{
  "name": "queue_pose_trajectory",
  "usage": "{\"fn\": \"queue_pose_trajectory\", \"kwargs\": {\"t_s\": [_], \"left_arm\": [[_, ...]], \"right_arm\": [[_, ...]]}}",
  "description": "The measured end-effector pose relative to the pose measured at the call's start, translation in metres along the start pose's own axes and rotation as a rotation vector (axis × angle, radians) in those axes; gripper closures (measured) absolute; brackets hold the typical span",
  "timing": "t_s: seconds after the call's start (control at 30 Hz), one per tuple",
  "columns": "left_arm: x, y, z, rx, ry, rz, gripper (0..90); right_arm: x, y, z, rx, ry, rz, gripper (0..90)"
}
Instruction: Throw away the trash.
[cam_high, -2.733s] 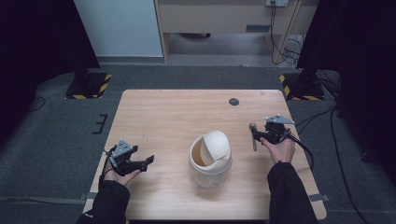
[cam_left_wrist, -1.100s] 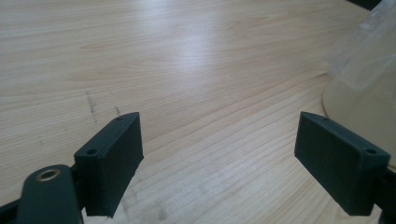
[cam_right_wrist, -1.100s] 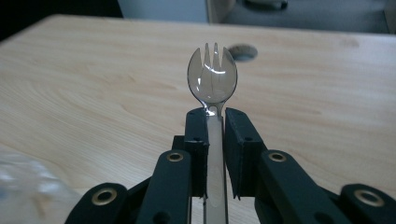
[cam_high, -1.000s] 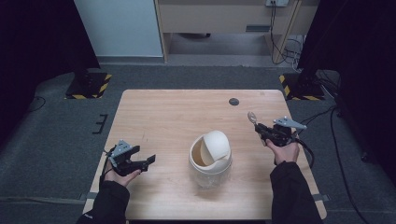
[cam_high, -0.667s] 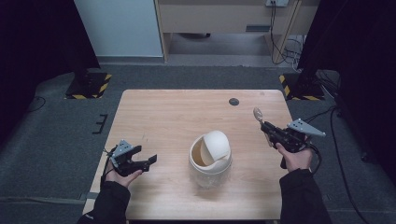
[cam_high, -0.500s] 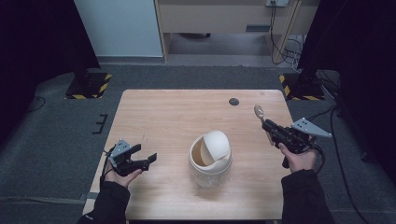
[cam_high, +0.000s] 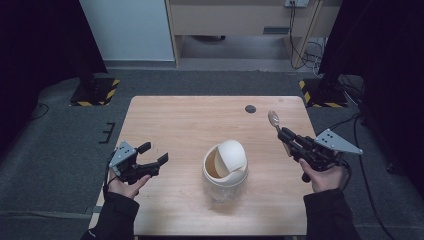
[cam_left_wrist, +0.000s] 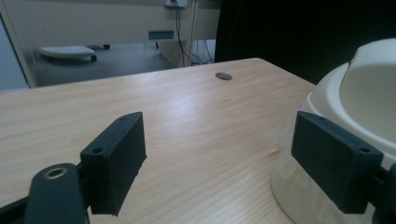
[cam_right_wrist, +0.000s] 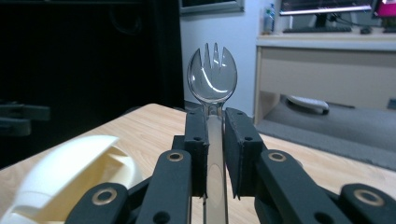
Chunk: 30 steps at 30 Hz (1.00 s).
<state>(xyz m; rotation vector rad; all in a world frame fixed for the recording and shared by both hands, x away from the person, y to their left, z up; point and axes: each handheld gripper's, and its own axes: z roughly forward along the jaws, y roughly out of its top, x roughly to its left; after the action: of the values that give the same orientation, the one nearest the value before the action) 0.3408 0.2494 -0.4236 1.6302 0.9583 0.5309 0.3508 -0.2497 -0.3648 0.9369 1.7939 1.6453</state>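
A clear plastic spork (cam_right_wrist: 212, 81) stands up between the jaws of my right gripper (cam_right_wrist: 214, 135), which is shut on its handle. In the high view that gripper (cam_high: 285, 136) hovers over the table's right side with the spork's bowl (cam_high: 273, 118) pointing toward the far edge. A cream bin with a swing lid (cam_high: 226, 164) sits on the table's middle, its lid tipped open; it also shows at the left of the right gripper view (cam_right_wrist: 70, 172). My left gripper (cam_high: 153, 154) is open near the front left, empty, with the bin (cam_left_wrist: 355, 135) close by its right jaw.
The wooden table (cam_high: 185, 125) has a small dark round hole cover (cam_high: 250, 108) near its far right. Grey carpet surrounds it, with black-and-yellow floor stands (cam_high: 95, 90) at the back corners and cables at the right.
My right gripper has swung out to the right and turned so the spork points toward the far edge. The left gripper has barely shifted.
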Motion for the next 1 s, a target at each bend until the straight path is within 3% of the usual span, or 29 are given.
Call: {"fn": "queue_pose_trajectory", "kwargs": {"t_s": [0.27,0.43,0.83,1.0], "left_arm": [[-0.024,0.033,-0.002,-0.085,-0.032,0.016,18.1],[-0.043,0.050,-0.001,-0.129,-0.091,-0.002,20.2],[-0.078,0.071,0.012,-0.185,-0.165,-0.016,31.0],[-0.093,0.081,0.016,-0.211,-0.200,-0.025,33.7]], "right_arm": [[0.025,0.014,-0.006,-0.044,0.075,-0.044,80.0],[0.042,0.018,-0.003,-0.057,0.123,-0.067,80.0],[0.068,0.011,0.010,-0.026,0.192,-0.097,80.0],[0.073,0.009,0.012,-0.031,0.219,-0.087,80.0]]}}
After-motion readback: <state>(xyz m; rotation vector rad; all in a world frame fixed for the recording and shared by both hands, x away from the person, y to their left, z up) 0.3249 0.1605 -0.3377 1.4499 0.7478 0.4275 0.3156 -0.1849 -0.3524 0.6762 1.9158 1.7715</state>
